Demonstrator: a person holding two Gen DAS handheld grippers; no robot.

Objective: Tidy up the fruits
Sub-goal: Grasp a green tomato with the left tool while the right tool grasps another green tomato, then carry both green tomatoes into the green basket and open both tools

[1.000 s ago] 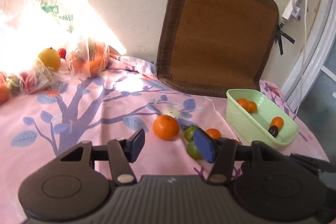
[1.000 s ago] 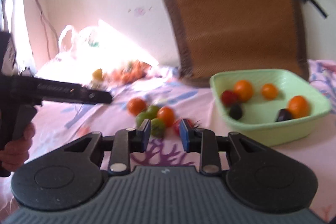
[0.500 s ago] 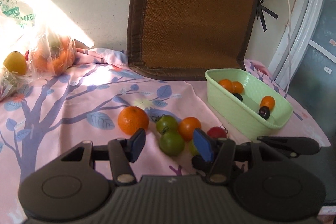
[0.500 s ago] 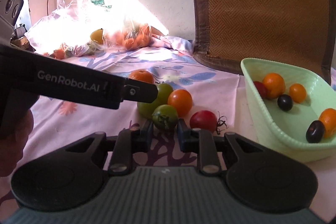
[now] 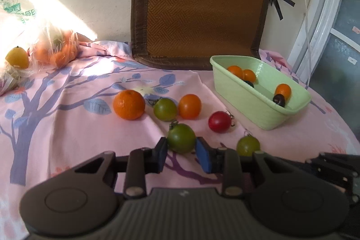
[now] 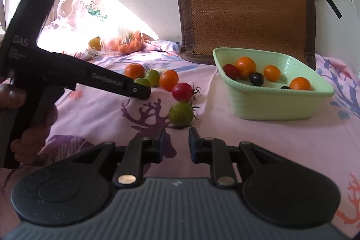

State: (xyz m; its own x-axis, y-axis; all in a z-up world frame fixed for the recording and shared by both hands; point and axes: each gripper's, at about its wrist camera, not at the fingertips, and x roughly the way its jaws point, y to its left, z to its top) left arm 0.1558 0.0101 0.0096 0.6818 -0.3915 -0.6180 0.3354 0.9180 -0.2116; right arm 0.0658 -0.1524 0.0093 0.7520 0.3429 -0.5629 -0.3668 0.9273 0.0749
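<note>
Left claw (image 5: 181, 153): pads (image 5: 162, 151) either side of a dark green tomato (image 5: 181, 138) on the cloth; look close to its flanks, can't tell if actually pinching it.
Right claw (image 6: 176, 141): released, gap btwn pads, nothing in it; sits just short of a light green tomato (image 6: 181, 113).
Left claw, seen from right cam: black body w/ hand round the grip, tip (image 6: 140, 91) down by the fruit cluster.
Loose fruit on cloth: orange (image 5: 129, 104), green tomato (image 5: 165, 109) touching an orange-coloured tomato (image 5: 189, 106), red tomato (image 5: 219, 122) nr the tub.
Tub (image 6: 276, 102): pale green, right of the loose fruit; holds several orange fruits, one red, two dark ones.
Cloth (image 5: 67, 118): pink, tree print.
Back: brown woven mat (image 5: 200, 6) leaning on wall; plastic bags of fruit (image 5: 54, 46) far left in sun.
</note>
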